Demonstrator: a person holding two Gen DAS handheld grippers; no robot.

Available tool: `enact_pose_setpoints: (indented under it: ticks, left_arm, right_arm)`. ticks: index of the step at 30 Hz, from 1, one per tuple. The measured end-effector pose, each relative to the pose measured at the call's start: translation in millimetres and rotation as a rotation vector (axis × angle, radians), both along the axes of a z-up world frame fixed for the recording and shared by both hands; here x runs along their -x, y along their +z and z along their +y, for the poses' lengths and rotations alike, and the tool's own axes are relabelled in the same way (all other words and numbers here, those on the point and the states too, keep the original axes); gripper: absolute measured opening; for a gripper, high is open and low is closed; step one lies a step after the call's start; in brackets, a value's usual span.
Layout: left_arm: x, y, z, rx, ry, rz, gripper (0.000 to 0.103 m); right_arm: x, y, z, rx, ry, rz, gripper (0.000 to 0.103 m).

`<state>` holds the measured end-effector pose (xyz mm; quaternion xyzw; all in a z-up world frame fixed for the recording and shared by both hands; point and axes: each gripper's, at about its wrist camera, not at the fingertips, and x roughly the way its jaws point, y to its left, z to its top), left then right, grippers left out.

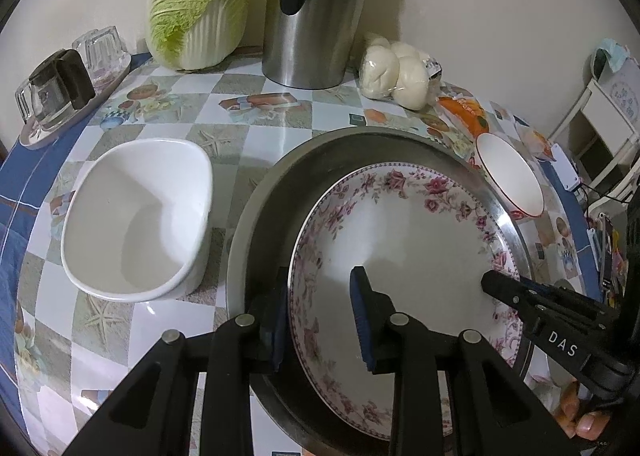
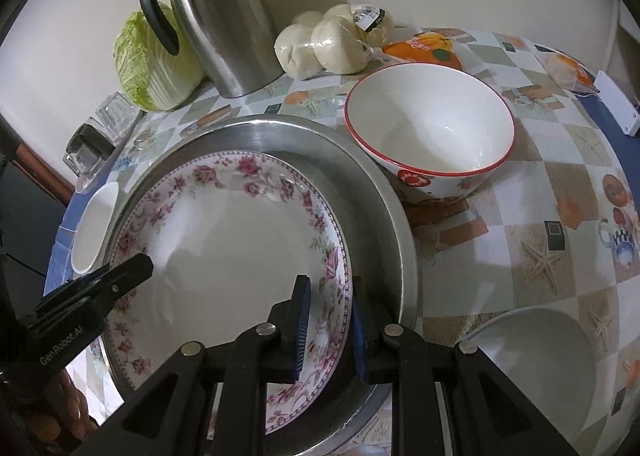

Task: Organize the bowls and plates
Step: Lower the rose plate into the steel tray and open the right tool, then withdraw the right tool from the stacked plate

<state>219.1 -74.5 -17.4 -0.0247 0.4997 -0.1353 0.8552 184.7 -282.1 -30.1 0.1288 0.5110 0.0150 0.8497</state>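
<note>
While both grippers hold opposite edges, the state reads as follows.
Floral plate: the floral plate (image 1: 400, 240) lies inside the steel tray (image 1: 280, 184), tilted, its right edge lifted toward the tray wall in the right wrist view.
Left gripper: the left gripper (image 1: 324, 320) straddles the plate's left rim; one of its fingers (image 1: 362, 316) lies over the plate's white face, the other sits outside the rim against the tray floor. The gap is wider than the rim, so whether the pads press on it cannot be told.
Right gripper: the right gripper (image 2: 328, 324) has its fingers nearly pressed together, pinching the plate's right rim, one blue pad on the flowered border, the other under the edge.
Steel tray: stands on the counter (image 1: 224, 112), which has a checked, patterned cover.
White square bowl: the white square bowl (image 1: 136, 216) stands just left of the tray, apart from it.
Red-rimmed bowl: the red-rimmed bowl (image 2: 430, 124) stands at the tray's far right edge.
Background: steel jug (image 1: 316, 12), cabbage (image 1: 196, 4) and bagged buns (image 1: 396, 72) stand along the wall.
</note>
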Motion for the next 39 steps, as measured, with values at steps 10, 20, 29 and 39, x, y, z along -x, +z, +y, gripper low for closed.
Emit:
enact_pose_setpoints:
  ticks: [10,20,29,39]
  left_arm:
    - [7.7,3.4,-8.1,-0.017,-0.027,0.005,0.049]
    - [22.0,28.9,-5.4,-0.048,-0.016,-0.087,0.07]
    - [48.2,36.2,7.1,-0.059,0.035,-0.105,0.088]
    - [86.9,43.6,15.1,-0.075,0.071,-0.137,0.094]
  right_arm:
    - [-0.1,1.5,8.1,0.09,0.028,-0.01,0.023]
    - [12.1,24.6,10.0,0.139,0.033,-0.078,0.033]
    - [47.3,42.2,13.7,0.127,0.06,-0.12,0.072]
    - [86.9,49.8,13.4,0.123,0.054,-0.131,0.088]
